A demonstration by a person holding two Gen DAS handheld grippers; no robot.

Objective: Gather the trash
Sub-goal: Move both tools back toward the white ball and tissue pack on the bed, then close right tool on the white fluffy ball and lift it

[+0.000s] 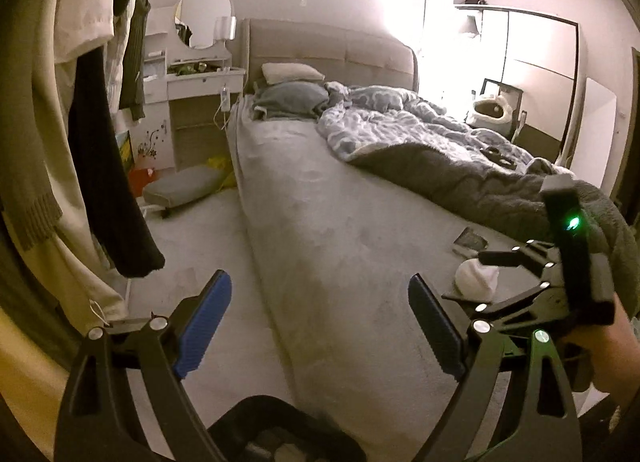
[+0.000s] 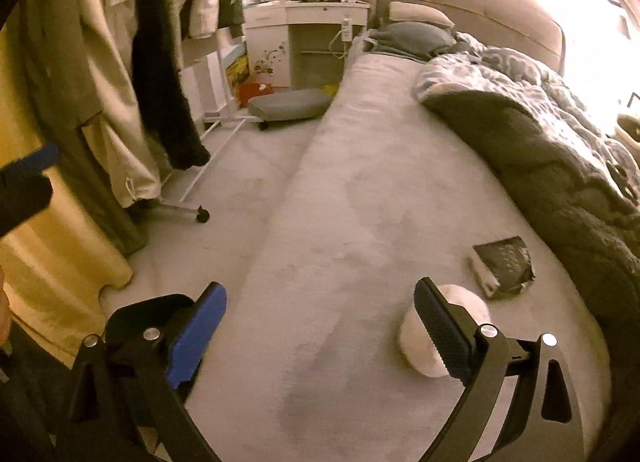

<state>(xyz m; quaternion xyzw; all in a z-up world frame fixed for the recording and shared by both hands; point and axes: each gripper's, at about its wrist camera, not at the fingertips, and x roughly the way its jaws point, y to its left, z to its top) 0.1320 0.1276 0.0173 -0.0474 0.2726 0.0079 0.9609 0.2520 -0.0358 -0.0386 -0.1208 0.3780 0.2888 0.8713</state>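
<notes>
A white crumpled ball [image 2: 468, 302] lies on the grey bed sheet [image 2: 360, 182], near the bed's front corner. Just beyond it sits a dark flat packet [image 2: 504, 266] with a torn edge. My right gripper [image 2: 320, 334] hovers over the sheet, open, with nothing between its blue pads; its right finger [image 2: 440, 334] partly covers the ball. My left gripper [image 1: 320, 326] is open and empty too, above the bed's left edge. In the left wrist view the ball [image 1: 478, 278] and packet [image 1: 470, 240] show at the right, beside the other tool.
A rumpled grey duvet [image 1: 440, 134] covers the bed's right half. Hanging clothes on a wheeled rack [image 2: 120, 62] crowd the left. A grey cushion [image 2: 288, 104] lies on the carpet before a white vanity desk [image 1: 200, 78]. A person's hand [image 1: 612, 350] is at the right.
</notes>
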